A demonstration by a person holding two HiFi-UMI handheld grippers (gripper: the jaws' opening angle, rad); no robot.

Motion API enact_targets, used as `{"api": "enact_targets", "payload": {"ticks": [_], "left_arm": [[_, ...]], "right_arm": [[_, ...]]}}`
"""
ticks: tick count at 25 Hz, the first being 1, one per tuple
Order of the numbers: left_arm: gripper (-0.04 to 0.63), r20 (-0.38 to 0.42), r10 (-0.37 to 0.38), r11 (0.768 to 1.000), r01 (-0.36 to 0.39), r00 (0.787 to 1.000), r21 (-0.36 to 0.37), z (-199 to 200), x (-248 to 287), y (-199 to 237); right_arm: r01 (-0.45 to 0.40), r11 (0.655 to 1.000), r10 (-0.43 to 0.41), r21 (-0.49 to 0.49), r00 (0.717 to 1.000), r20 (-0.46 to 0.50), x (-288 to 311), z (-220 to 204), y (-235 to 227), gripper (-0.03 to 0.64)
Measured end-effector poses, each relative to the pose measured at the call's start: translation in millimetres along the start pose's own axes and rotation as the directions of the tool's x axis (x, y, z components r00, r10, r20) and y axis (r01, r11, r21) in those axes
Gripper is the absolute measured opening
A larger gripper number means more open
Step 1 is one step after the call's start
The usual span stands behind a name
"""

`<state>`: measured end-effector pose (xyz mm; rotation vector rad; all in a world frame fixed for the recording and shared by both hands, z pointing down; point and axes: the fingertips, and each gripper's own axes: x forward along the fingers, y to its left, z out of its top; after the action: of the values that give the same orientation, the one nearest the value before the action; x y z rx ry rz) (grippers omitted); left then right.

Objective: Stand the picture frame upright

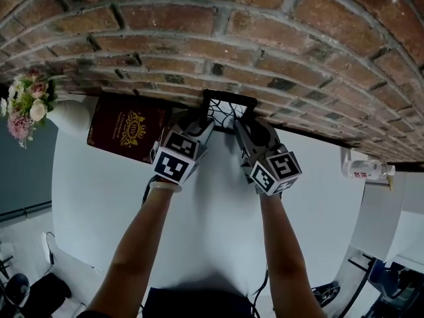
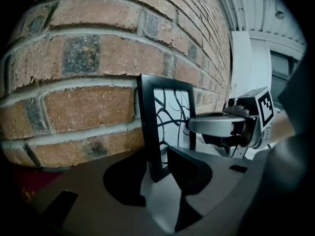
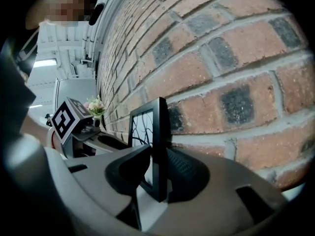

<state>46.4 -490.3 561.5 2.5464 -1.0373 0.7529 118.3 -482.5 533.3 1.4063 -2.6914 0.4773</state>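
Note:
A small black picture frame (image 1: 228, 111) with a branch drawing stands upright on the white table (image 1: 212, 211), its back close to the brick wall (image 1: 265, 38). My left gripper (image 1: 211, 122) holds the frame's left edge and my right gripper (image 1: 237, 122) its right edge. In the left gripper view the frame's (image 2: 167, 112) lower corner sits between the jaw tips of the left gripper (image 2: 160, 176). In the right gripper view the frame's (image 3: 145, 127) edge stands between the jaws of the right gripper (image 3: 157, 176), with the ribbed pad against its back.
A dark red book (image 1: 129, 128) lies left of the frame by the wall. Further left stands a white vase (image 1: 69, 114) with pink flowers (image 1: 26, 101). A small bottle (image 1: 368, 169) lies at the table's right edge. The wall is directly behind the frame.

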Motion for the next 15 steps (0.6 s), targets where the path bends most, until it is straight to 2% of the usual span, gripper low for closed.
{"api": "enact_targets", "payload": {"ticks": [8, 15], "left_arm": [[0.158, 0.025, 0.056, 0.998, -0.056, 0.998, 0.007, -3.5, -1.7, 3.1], [0.158, 0.048, 0.063, 0.998, -0.063, 0.997, -0.014, 0.3, -12.4, 0.2]], "right_arm": [[0.003, 1.000, -0.003, -0.007, 1.000, 0.001, 0.2, -0.3, -0.4, 0.109], [0.011, 1.000, -0.011, -0.011, 1.000, -0.003, 0.1, -0.2, -0.3, 0.109]]}}
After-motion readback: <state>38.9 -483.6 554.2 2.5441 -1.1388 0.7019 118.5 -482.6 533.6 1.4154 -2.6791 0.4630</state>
